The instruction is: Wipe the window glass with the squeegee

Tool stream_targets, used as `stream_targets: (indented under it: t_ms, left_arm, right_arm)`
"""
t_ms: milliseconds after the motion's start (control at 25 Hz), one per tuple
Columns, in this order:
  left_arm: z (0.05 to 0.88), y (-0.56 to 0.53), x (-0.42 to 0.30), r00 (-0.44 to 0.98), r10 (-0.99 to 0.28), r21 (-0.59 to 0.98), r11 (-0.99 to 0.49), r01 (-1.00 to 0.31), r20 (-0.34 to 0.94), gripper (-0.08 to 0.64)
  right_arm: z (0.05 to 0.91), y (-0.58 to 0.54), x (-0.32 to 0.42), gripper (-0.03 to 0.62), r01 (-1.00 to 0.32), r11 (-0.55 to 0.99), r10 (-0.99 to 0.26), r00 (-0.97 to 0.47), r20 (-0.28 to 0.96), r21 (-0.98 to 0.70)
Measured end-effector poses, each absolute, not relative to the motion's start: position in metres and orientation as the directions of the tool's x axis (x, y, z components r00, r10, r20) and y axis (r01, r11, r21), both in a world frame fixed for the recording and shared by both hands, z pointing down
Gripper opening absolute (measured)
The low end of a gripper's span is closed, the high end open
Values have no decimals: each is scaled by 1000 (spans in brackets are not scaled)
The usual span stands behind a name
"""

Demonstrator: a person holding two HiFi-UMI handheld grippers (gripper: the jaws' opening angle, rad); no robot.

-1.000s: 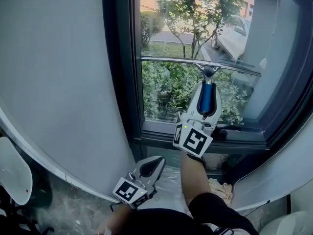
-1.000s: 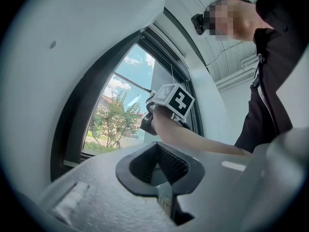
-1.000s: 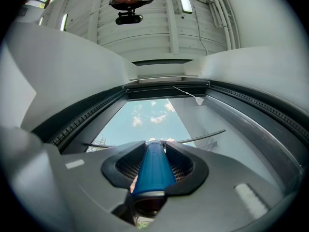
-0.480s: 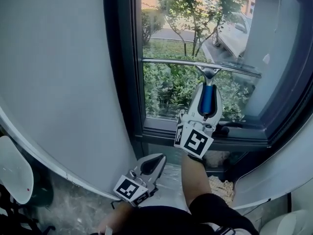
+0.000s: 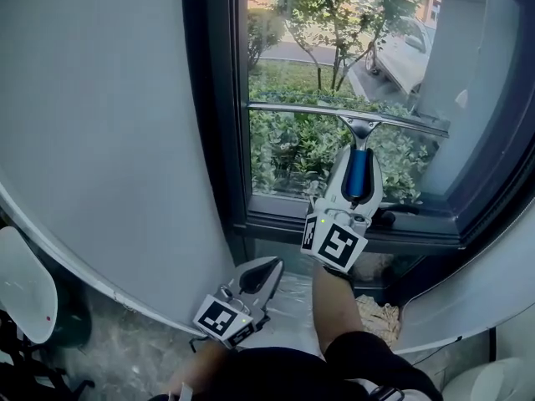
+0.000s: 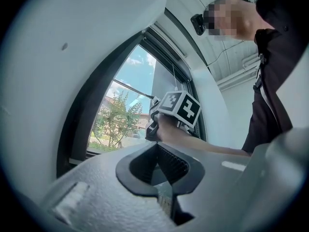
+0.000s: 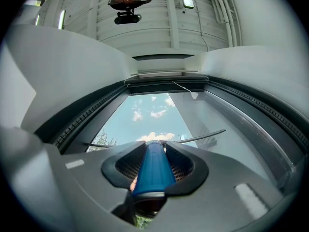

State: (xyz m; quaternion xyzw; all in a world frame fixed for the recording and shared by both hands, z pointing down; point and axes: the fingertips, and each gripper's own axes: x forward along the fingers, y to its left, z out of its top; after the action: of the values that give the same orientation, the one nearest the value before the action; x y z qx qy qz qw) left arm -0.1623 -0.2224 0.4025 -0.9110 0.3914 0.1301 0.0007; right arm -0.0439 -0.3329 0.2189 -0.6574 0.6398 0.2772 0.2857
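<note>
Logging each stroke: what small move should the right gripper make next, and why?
Probably draw the blue-handled metal squeegee straight down: the right gripper is shut on its handle, and its blade lies across the window glass mid-pane, with glass left below.

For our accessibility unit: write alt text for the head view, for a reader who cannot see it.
The right gripper clamps the blue handle of a metal-bladed squeegee held against the dark-framed window glass. The left gripper hangs low beside the white wall, shut and empty.
</note>
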Motion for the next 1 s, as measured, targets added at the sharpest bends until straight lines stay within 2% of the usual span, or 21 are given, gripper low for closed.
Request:
stream_targets:
  t_ms: [520, 1000]
  left_arm:
    - [423, -218, -161, 662, -729, 146, -684, -715, -175, 2]
    - [417, -207, -164, 653, -731, 125, -680, -723, -197, 2]
  right_arm:
    - [241, -334, -44, 132, -999, -32, -712, 29, -702, -9]
    - [258, -332, -43, 132, -999, -19, -752, 39, -658, -38]
